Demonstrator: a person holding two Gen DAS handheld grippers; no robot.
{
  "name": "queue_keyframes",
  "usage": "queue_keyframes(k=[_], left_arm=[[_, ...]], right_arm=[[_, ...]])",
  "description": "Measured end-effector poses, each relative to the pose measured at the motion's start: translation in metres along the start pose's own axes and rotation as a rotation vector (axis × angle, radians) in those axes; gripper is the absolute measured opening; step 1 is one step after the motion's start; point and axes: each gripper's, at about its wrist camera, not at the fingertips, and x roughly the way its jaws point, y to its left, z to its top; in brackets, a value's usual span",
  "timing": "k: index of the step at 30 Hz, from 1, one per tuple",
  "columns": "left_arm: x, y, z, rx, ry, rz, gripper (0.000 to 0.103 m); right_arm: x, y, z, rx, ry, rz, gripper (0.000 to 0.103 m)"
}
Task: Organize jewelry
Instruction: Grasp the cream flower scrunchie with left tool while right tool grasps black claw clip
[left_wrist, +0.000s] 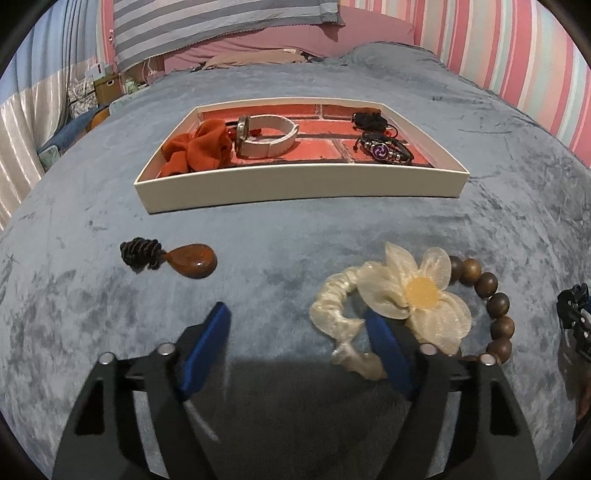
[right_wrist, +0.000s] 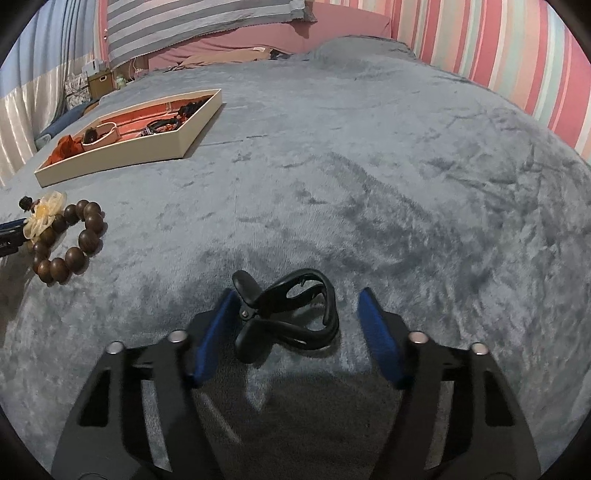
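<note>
Jaws: both grippers released; left (left_wrist: 295, 325) beside scrunchie (left_wrist: 391, 299), right (right_wrist: 295, 310) straddling clip (right_wrist: 288, 314).
Tray (left_wrist: 303, 182): upper centre of left view.

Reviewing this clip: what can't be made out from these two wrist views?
- Wooden bead bracelet: left wrist view, its near-left part is hidden behind the cream flower scrunchie and the gripper finger.
- Tray contents: right wrist view, too small and oblique to identify.
- Black hair claw clip: right wrist view, whether the left blue finger touches it is unclear.
- Shelf clutter beyond the bed: both views, too small.
</note>
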Motion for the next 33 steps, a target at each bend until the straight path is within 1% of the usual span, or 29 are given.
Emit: queue_keyframes(k=[4,6,7,11,13,16,18,21,26,33], left_arm=[[-0.002,-0.002,-0.001,0.009,-0.020,-0.003,0.054],[-0.001,-0.001,-0.002,0.003,-0.026,-0.009,0.050],[-0.002,0.000,-0.002,0.001,-0.028,-0.014,0.045],[-0.003,0.002,-0.002,-0.006,-0.034,-0.034,0.032],[-0.004,0.002,-0.003,-0.005,-0.037,-0.045,0.021],[-0.005,0.004,-0.003,-0.017,-0.042,-0.057,0.014],[-0.007,0.008,-0.003,-0.032,-0.046,-0.065,0.011],[-0.009,0.011,-0.003,-0.047,-0.055,-0.081,0.009],[-0.019,0.012,-0.002,-0.031,-0.085,-0.067,0.008],[-0.030,0.014,0.008,-0.015,-0.114,-0.070,0.008]], right_arm=[[0.001,-0.001,-0.001,0.002,0.004,0.015,0.049],[0.001,0.000,-0.001,-0.006,0.005,0.013,0.049],[0.001,0.001,-0.001,-0.008,0.004,0.012,0.049],[0.001,0.001,-0.001,-0.005,0.003,0.014,0.049],[0.001,0.001,-0.001,-0.006,0.002,0.014,0.049],[0.001,0.002,-0.002,-0.005,0.000,0.015,0.049],[0.000,0.002,-0.002,-0.005,-0.001,0.015,0.049],[-0.002,0.002,-0.001,-0.005,-0.007,0.014,0.049],[-0.008,0.000,0.003,0.007,-0.024,0.017,0.049],[-0.014,0.010,0.023,0.016,-0.057,0.035,0.049]])
